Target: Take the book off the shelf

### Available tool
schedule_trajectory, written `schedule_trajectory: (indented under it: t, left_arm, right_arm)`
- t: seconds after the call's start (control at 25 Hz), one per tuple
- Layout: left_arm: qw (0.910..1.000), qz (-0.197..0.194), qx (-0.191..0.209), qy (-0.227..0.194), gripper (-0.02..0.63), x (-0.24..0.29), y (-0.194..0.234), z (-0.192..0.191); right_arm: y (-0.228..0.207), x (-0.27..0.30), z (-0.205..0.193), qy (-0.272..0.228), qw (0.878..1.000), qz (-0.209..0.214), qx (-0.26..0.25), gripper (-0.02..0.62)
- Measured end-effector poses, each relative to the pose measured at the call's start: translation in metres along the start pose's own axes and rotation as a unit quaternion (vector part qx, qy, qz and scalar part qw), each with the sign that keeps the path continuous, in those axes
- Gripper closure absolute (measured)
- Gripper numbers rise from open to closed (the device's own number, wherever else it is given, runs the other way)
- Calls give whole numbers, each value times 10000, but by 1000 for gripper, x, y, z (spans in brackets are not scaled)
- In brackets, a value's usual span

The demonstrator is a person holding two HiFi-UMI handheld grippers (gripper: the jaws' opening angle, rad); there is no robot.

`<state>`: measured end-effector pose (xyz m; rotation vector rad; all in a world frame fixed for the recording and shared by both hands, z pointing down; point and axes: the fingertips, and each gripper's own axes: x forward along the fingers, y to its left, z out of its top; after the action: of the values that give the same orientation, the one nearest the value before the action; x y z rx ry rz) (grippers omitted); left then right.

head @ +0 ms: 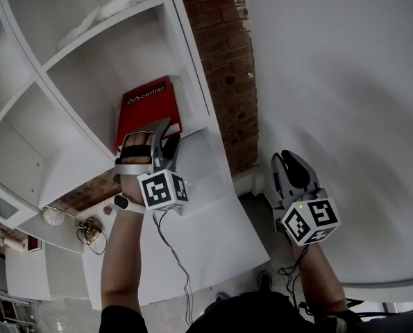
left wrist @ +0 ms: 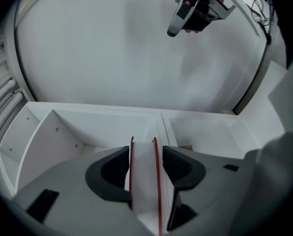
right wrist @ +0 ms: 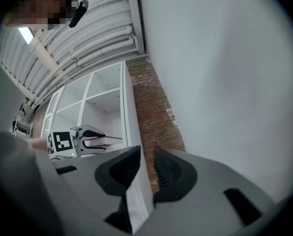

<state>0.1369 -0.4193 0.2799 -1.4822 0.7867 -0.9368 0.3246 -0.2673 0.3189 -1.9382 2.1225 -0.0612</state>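
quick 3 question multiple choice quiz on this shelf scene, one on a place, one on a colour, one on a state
1. Where is the book? A on the floor; B in the white shelf; C on a table.
2. What colour is its cover? A red; B blue; C green.
3. What is the left gripper doing? A open and empty; B resting on the wall; C shut on the book.
Answers: 1 B, it stands in a shelf compartment; 2 A, the head view shows a red cover; 3 C, its jaws press both covers.

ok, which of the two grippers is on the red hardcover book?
The left gripper: its jaws clamp the red hardcover book. The right gripper is open and empty.
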Motion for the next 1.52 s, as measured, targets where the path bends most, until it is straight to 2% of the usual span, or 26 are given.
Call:
schedule_trajectory:
  t: [0.08, 0.24, 0.44, 0.8, 0.92, 1.2, 1.32, 1.52]
  left_arm:
    - [10000, 34, -54, -1, 426, -1, 3, 1]
    - [9999, 50, -41, 80, 436, -4, 3, 2]
    - [9999, -12, -44, 145, 436, -22, 2, 7]
    - [9998, 136, 114, -92, 434, -55, -2, 34]
    - [9999, 128, -6, 46, 392, -46, -3, 27]
    - [9981, 204, -9, 588, 383, -24, 4, 11]
    - [9980, 207, 20, 604, 433, -30, 1, 14]
    - [9976, 478, 17, 507, 437, -52, 0, 20]
  right_arm:
    - [0, -3, 1, -10, 10000, -40, 4, 515]
    - [3, -6, 0, -25, 10000, -64, 23, 522]
    - [7, -5, 0, -21, 10000, -8, 51, 525]
    - [5, 0, -1, 37, 9999, 116, 96, 528]
    - [4, 4, -5, 88, 9997, 177, 142, 528]
    - [6, 19, -18, 214, 9984, 466, 240, 532]
    - [9, 26, -21, 250, 9973, 633, 266, 534]
    - [21, 41, -24, 302, 9941, 985, 349, 535]
